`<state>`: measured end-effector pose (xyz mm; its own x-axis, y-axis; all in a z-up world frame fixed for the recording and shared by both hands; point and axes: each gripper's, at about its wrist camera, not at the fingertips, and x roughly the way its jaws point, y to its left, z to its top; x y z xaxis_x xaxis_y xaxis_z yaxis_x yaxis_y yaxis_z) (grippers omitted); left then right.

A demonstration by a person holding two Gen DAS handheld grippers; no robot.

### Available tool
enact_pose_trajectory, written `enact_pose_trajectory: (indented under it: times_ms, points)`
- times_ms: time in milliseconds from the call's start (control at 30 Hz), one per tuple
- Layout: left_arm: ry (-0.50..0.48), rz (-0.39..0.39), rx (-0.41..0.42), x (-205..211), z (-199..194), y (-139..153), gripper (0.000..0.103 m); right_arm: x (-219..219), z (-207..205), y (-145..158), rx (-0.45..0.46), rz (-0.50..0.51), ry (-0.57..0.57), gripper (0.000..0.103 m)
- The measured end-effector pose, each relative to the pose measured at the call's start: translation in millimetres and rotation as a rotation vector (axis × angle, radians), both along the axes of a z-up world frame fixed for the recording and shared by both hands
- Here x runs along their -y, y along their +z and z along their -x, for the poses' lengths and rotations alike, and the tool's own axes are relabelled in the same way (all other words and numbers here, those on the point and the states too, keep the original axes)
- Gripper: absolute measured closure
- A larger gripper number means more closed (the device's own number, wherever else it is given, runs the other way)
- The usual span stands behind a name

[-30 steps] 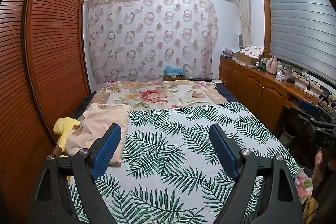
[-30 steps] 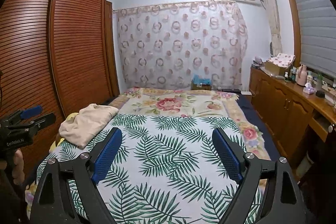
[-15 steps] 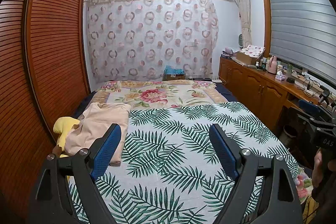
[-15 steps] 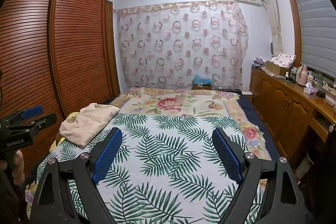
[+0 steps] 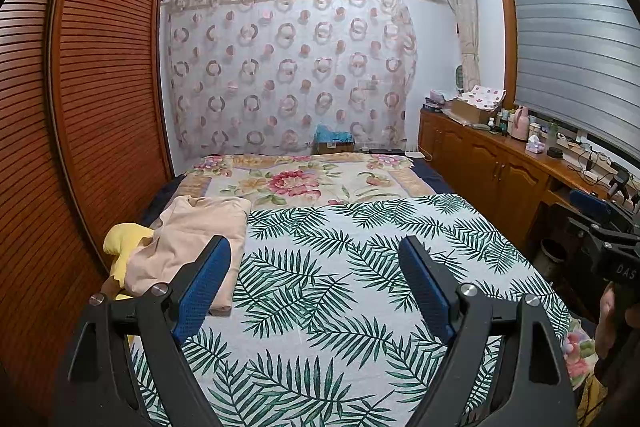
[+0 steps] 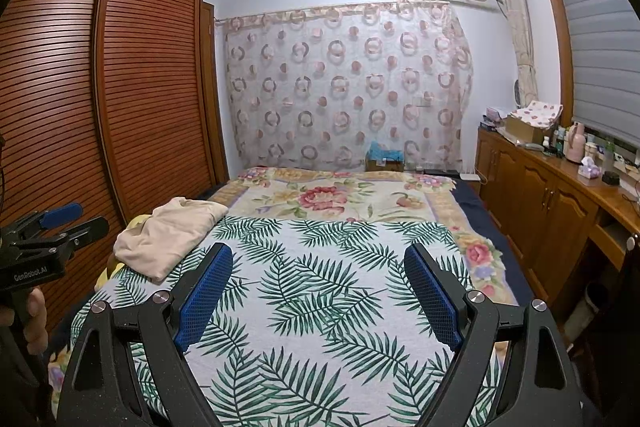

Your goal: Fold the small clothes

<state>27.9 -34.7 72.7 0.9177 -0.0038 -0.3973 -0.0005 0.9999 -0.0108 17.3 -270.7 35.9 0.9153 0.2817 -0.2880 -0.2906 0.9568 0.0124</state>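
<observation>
A crumpled beige garment (image 5: 188, 235) lies on the left side of the bed, on the edge of the palm-leaf sheet (image 5: 340, 275); a yellow garment (image 5: 122, 241) lies under it at the bed's left edge. The beige garment also shows in the right wrist view (image 6: 168, 235). My left gripper (image 5: 314, 283) is open and empty, held above the sheet, its left finger in front of the beige garment. My right gripper (image 6: 318, 287) is open and empty above the middle of the sheet (image 6: 328, 287). Each gripper appears at the edge of the other's view.
A floral blanket (image 5: 296, 183) covers the far half of the bed. A slatted wooden wardrobe (image 5: 80, 107) runs along the left. A wooden cabinet (image 5: 492, 167) with bottles and boxes stands at the right. A patterned curtain (image 5: 288, 71) hangs at the back.
</observation>
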Motion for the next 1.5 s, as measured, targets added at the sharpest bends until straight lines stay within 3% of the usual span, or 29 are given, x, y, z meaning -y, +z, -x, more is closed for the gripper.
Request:
enact_pose_trajectory:
  times_ms: [1500]
  points:
    - [0.003, 0.002, 0.000, 0.2, 1.4, -2.3, 0.017, 2.8, -2.5, 0.1, 0.003, -0.008, -0.001, 0.014]
